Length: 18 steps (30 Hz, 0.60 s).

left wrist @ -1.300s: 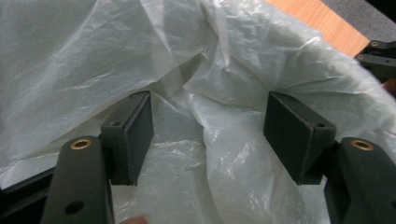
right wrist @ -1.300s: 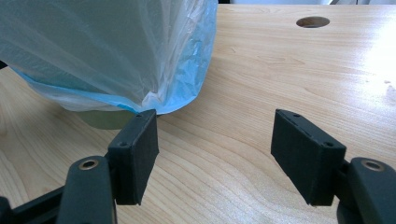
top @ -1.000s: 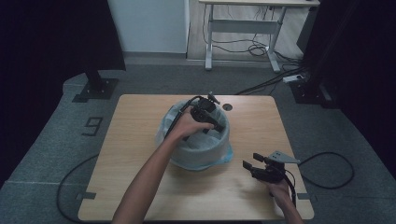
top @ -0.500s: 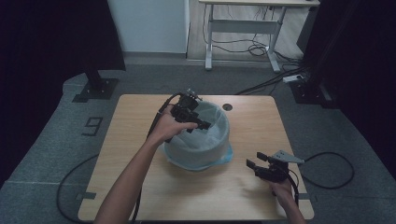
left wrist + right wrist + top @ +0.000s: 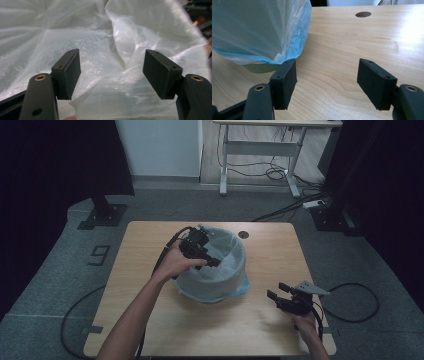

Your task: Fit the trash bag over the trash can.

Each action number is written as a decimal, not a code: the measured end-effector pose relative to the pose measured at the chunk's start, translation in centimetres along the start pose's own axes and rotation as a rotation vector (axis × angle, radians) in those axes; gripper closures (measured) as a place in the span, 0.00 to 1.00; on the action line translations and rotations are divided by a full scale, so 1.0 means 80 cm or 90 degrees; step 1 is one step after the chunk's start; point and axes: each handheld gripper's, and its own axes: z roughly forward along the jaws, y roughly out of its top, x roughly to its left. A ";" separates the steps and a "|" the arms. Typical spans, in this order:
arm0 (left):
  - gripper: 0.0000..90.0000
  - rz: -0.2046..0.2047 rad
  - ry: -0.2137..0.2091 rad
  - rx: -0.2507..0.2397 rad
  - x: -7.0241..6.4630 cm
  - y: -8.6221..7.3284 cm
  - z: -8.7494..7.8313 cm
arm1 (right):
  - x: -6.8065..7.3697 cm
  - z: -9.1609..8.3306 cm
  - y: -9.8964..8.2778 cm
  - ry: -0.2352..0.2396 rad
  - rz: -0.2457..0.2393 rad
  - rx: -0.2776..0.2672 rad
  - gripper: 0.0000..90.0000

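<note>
Bin: round grey bin [image 5: 212, 287] lined with a thin whitish-blue plastic bag [image 5: 227, 262], sitting pretty much dead centre on the light wooden table [image 5: 260, 320].

Bag: liner is draped over the rim, with a loose blue edge hanging down the bin's side at about 4 o'clock.

Left gripper: black left gripper [image 5: 200, 251] is over the bin's rim at roughly 10 o'clock, pointing into the opening. Jaws stand wide apart, nothing pinched; crumpled bag film [image 5: 112, 75] lies just beyond them.

Right gripper: black right gripper [image 5: 281, 292] hovers low over the table at 4 o'clock from the bin, well apart from it. Jaws spread wide, holding nothing, bare wood [image 5: 332, 75] between them.

Table hole: small round hole [image 5: 243, 235] at 1 o'clock from the bin.
</note>
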 end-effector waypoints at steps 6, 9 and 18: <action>0.34 -0.013 0.005 0.036 0.008 0.004 0.016 | -0.001 -0.001 0.001 0.000 0.001 -0.002 0.35; 0.34 -0.019 0.003 0.063 0.010 0.006 0.025 | -0.002 -0.003 0.001 -0.001 0.003 -0.005 0.35; 0.34 -0.015 0.009 0.096 0.006 0.011 0.037 | -0.002 -0.003 0.001 -0.002 0.002 -0.004 0.35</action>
